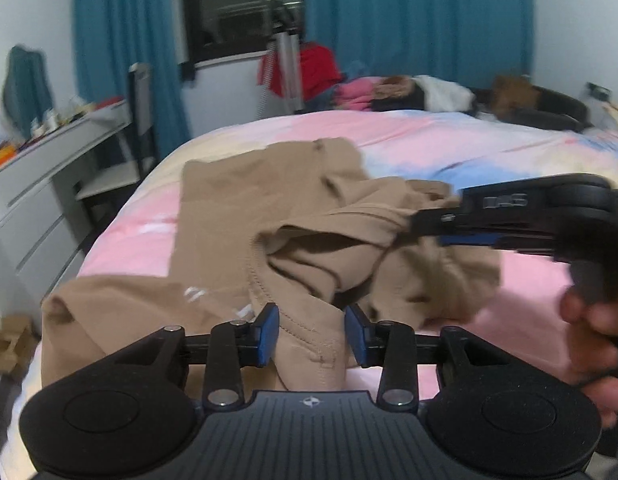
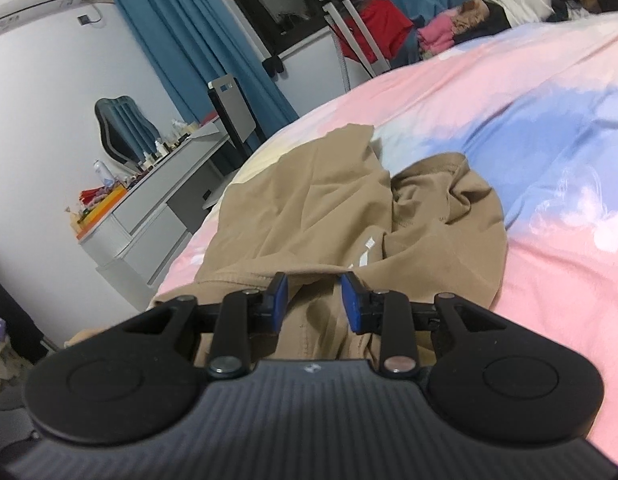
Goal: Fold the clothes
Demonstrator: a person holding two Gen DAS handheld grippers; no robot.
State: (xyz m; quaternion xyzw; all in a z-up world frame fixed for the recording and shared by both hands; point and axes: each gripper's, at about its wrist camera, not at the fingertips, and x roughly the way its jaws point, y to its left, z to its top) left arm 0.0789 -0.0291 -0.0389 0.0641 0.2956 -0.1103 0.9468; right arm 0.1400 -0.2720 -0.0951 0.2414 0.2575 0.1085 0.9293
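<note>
A tan garment [image 1: 229, 208] lies crumpled on a pink and blue bed cover [image 1: 469, 148]. My left gripper [image 1: 312, 332] sits at the near edge of the cloth, its blue pads pressed against a stitched hem fold that rises between them. My right gripper [image 1: 419, 224] comes in from the right, held by a hand [image 1: 597, 332], with a bunch of the cloth drawn up to its tips. In the right wrist view the tan garment [image 2: 309, 200] spreads away from the right gripper [image 2: 313, 298], and a fold fills the gap between its pads.
A grey desk with drawers [image 1: 37, 184] and a chair [image 1: 141, 120] stand left of the bed. Piled clothes [image 1: 389, 92] lie at the far end, beside a red garment on a stand [image 1: 317, 68]. A cardboard box [image 1: 5, 344] sits on the floor.
</note>
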